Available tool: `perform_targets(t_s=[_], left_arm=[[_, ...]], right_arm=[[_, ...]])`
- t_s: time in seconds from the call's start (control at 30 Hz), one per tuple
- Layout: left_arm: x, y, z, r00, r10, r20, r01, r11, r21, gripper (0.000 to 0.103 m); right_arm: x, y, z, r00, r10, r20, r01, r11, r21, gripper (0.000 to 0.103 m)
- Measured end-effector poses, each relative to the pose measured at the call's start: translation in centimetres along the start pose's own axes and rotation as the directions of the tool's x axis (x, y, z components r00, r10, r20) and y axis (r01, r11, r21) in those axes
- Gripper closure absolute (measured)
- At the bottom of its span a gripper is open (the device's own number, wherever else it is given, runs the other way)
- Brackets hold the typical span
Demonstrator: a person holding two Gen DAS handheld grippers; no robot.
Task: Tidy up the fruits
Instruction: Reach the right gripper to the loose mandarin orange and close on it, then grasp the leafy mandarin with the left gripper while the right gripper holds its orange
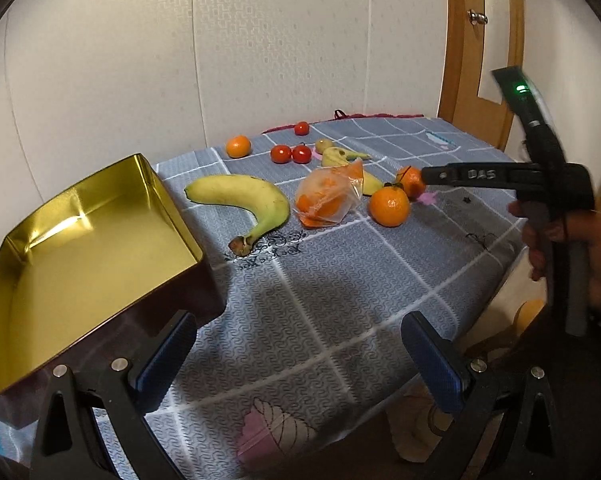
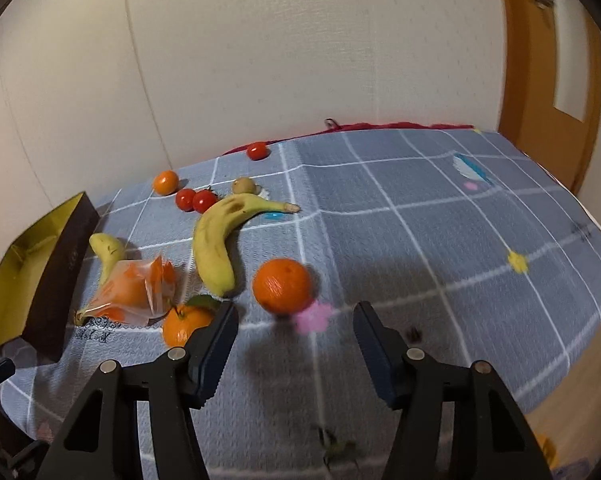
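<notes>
On my right gripper (image 1: 422, 176), seen side-on from the left wrist, I can read the raised letters "DAS" on its black arm; the dark script printed on the blue-grey checked tablecloth (image 1: 340, 280) is too small for me to make out. The gold-lined rectangular tin box (image 1: 80, 240) with dark outer walls sits at the left with nothing visible in it, and the clear plastic bag (image 1: 326, 198) in the middle holds orange pieces. My left gripper (image 1: 296, 364) has its blue-padded fingers spread wide over bare cloth, holding nothing. From the right wrist, the right gripper's fingers stand part-way apart with nothing between them, and the round orange mandarin (image 2: 283, 286) lies on the cloth just ahead of them, apart from the pads. Only that view shows the whole second yellow banana (image 2: 216, 240) behind the bag; the left view shows the first yellow banana (image 1: 248, 204) in full, and a hand (image 1: 572, 248) gripping the right handle.
</notes>
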State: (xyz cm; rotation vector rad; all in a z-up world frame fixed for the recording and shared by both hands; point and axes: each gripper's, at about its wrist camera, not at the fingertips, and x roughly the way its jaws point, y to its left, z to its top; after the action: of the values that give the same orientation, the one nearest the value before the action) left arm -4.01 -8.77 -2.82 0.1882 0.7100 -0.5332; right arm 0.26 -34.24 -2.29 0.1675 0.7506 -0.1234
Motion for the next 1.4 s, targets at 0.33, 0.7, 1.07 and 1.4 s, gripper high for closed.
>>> perform_targets(t_s=[0.33,0.7,1.07,1.4], left_arm=[[-0.2,1.1,0.0,1.000,-0.009,0.010,0.010,0.997,-0.075,0.000],[0.7,-1.8,0.3,0.997,0.037,0.065,-0.037,0.999,-0.008,0.000],[6.0,-6.8,5.7,0.990,-0.133,-0.046,0.134,0.991,0.027,0.000],[10.6,-9.6,7.7,0.986,-0.127,-0.111,0.141,0.982,0.130,0.028]], right_arm=[[4.8,0.6,1.9,0.995,-0.011,-0.096,0.004,0.997,-0.074,0.057],[4.6,-1.2,1.3,0.992,0.027,-0.127,-0.020,0.998,0.058,0.062],[3.2,-4.0,0.5,0.988,-0.083,-0.130,0.091,0.994,0.055,0.062],[3.1,-4.7,0.4,0.989,-0.065,-0.134,0.078,0.993,0.090,0.062]])
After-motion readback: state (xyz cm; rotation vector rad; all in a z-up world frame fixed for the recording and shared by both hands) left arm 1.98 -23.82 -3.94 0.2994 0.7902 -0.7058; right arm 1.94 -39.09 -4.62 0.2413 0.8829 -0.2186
